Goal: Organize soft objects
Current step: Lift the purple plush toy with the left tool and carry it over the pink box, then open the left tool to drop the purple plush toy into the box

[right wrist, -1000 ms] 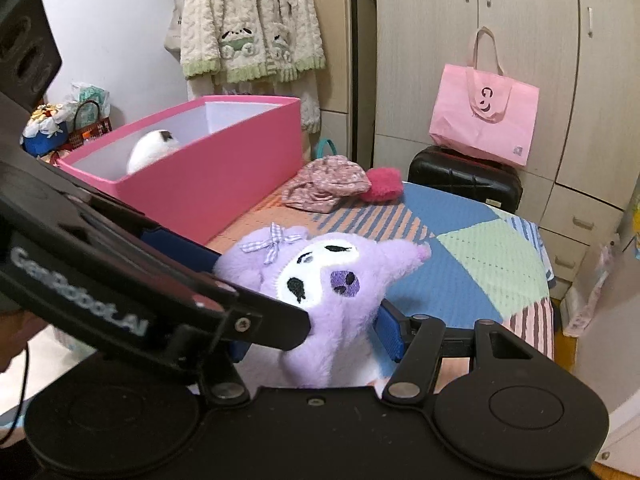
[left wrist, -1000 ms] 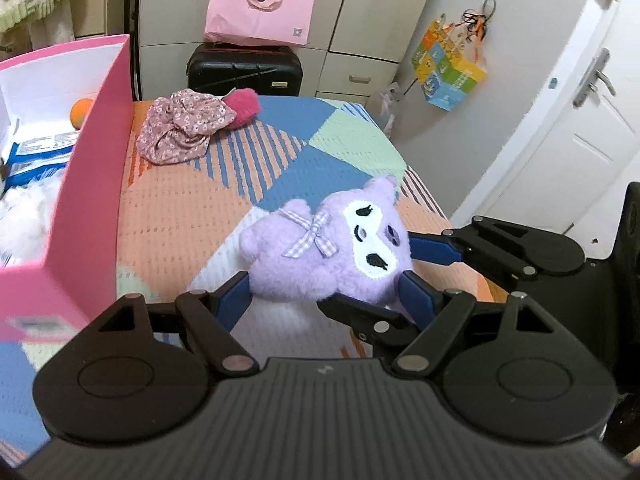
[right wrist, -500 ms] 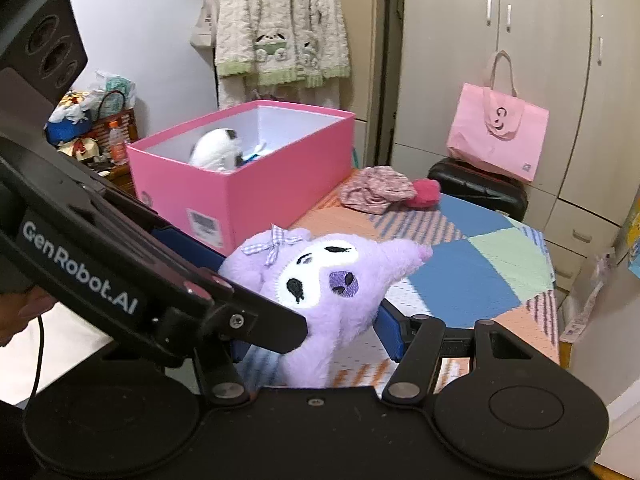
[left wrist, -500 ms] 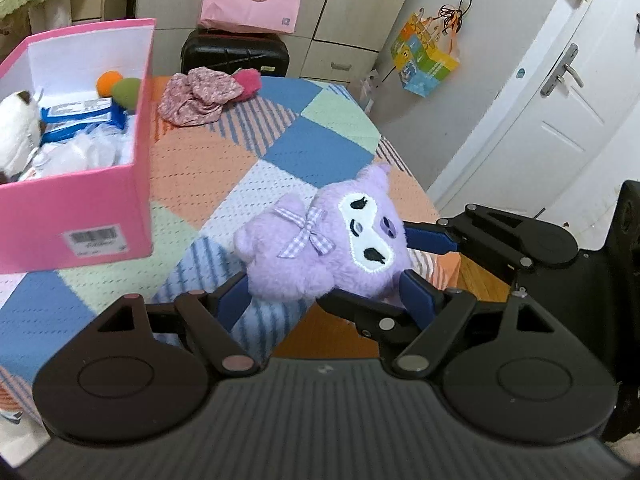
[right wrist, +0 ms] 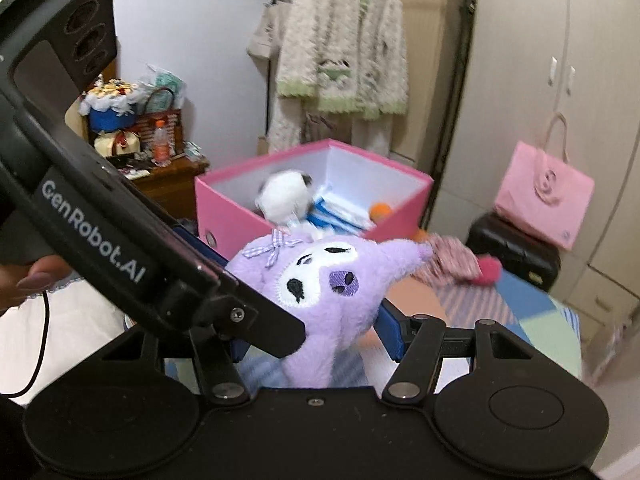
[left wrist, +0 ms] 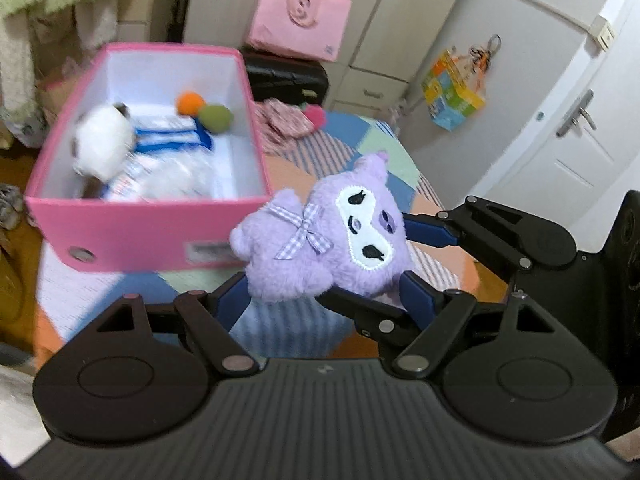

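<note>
in the left wrist view, the left gripper [left wrist: 326, 292] is clamping the lower body of the purple plush toy [left wrist: 324, 240], its blue pads pressing in from both sides. the right gripper [left wrist: 416, 236] is reaching in from the right and pinching the toy's head end. the toy is hanging in the air just in front of the pink box [left wrist: 144, 232], near its front right corner. its long axis is running diagonally, with the pointed ear aiming up and to the right and the embroidered face turned toward the camera.

in the right wrist view, the right gripper [right wrist: 316, 330] is squeezing the toy [right wrist: 332, 280] below its face. the toy's ear is pointing right, toward the floral cloth [right wrist: 452, 262], and the pink box [right wrist: 224, 212] is sitting open behind the toy, with a white plush [right wrist: 284, 196] inside.
</note>
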`<action>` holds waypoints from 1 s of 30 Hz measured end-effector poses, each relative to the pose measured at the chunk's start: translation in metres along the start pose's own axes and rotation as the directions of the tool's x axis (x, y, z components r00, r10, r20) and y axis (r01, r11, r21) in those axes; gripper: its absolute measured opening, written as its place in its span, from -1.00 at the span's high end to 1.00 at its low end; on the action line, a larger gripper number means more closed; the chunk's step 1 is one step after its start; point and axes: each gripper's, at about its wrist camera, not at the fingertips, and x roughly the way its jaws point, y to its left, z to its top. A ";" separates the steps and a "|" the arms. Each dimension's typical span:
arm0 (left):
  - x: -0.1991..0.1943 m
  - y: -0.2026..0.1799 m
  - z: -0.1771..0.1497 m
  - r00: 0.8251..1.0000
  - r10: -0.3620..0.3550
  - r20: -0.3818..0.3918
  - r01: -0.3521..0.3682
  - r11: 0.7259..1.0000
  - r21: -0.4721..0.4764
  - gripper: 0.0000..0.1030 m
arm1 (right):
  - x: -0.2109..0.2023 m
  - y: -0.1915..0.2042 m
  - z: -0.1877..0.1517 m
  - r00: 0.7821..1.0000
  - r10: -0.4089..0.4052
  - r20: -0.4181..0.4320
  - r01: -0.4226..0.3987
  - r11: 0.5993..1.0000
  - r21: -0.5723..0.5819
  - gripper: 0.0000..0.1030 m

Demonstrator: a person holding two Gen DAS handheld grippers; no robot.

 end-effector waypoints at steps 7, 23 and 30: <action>-0.009 0.035 0.027 0.997 0.040 0.069 -0.039 0.999 -0.012 -0.55 | 0.033 0.006 0.037 0.999 0.024 0.042 -0.023 1.000 -0.013 -0.29; 0.041 0.108 0.078 0.998 0.054 0.014 -0.052 0.990 -0.132 -0.55 | 0.126 -0.017 0.084 0.994 0.101 -0.047 -0.102 0.994 -0.025 -0.30; 0.064 0.131 0.082 0.996 0.071 -0.045 -0.078 0.979 -0.191 -0.55 | 0.162 -0.023 0.086 0.978 0.168 -0.126 -0.174 0.984 -0.041 -0.30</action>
